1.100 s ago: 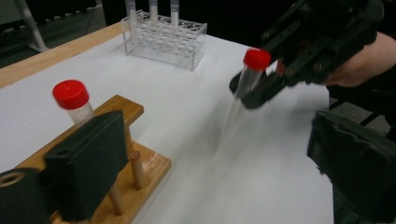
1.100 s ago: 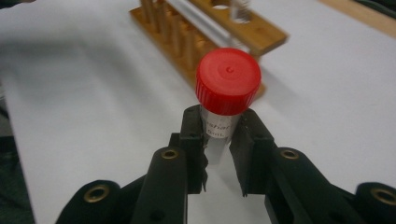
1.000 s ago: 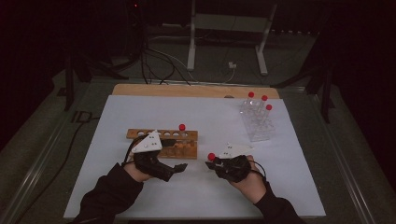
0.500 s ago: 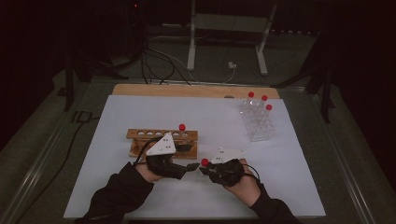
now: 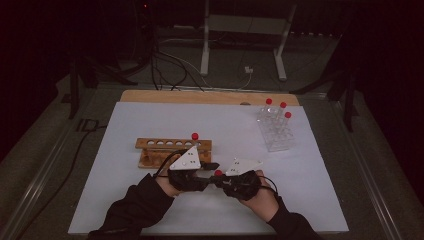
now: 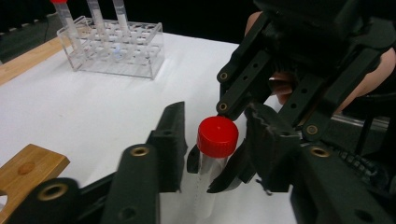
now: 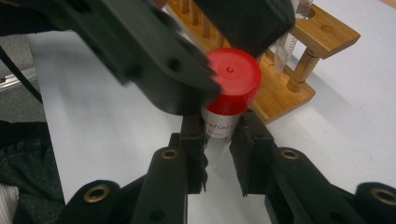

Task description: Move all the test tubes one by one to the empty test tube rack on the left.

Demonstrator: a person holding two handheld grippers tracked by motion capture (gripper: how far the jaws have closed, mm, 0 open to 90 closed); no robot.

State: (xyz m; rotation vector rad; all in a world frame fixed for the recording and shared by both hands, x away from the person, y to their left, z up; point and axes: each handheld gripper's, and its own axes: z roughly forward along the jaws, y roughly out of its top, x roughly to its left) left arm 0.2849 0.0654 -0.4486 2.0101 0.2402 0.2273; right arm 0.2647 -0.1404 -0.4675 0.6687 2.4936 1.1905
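now right gripper [image 7: 217, 158] jaws clamp tube [image 7: 219, 133]

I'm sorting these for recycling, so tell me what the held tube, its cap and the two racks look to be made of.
Tube: clear, glossy, probably plastic; printed markings show on its see-through wall.
Cap: red, smooth, likely moulded plastic with a slight sheen.
Near rack: wood, light brown with visible grain, matte.
Far rack: transparent, probably acrylic; the tubes inside show through its walls.
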